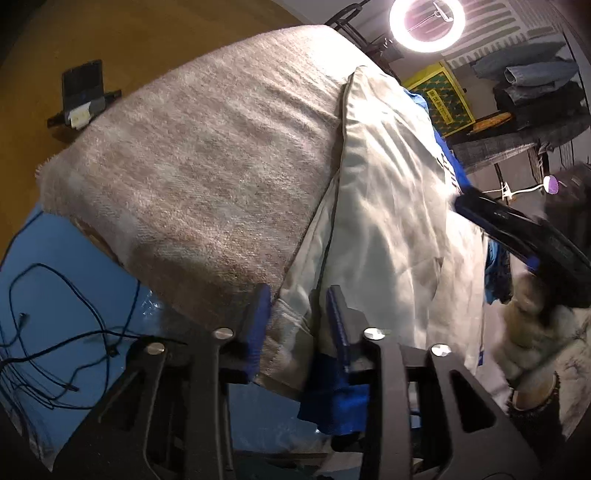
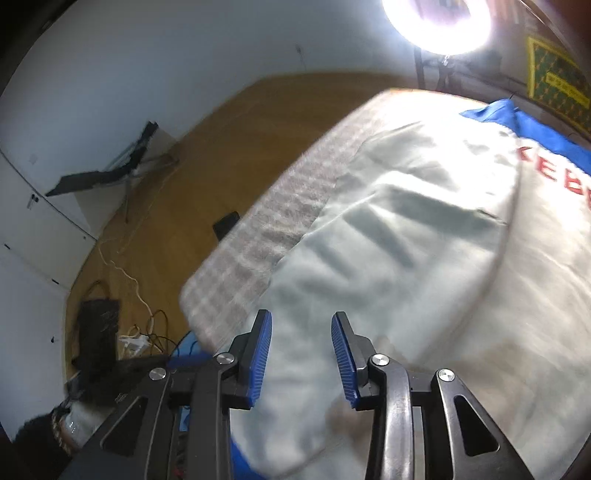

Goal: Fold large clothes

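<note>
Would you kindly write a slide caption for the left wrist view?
Left tool open around the hem of a pale garment spread over a beige blanket.

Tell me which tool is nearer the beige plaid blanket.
Left. The left tool sits at the beige plaid blanket's near edge, its left finger against the fabric. The right tool hovers open over the white garment, the blanket off to its left.

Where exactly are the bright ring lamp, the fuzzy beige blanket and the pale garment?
round white ring lamp (image 1: 428,22), left wrist view, glowing rim.
fuzzy beige checked blanket (image 1: 192,162), left wrist view, middle.
pale white garment (image 2: 388,236), right wrist view, wrinkled middle.
</note>
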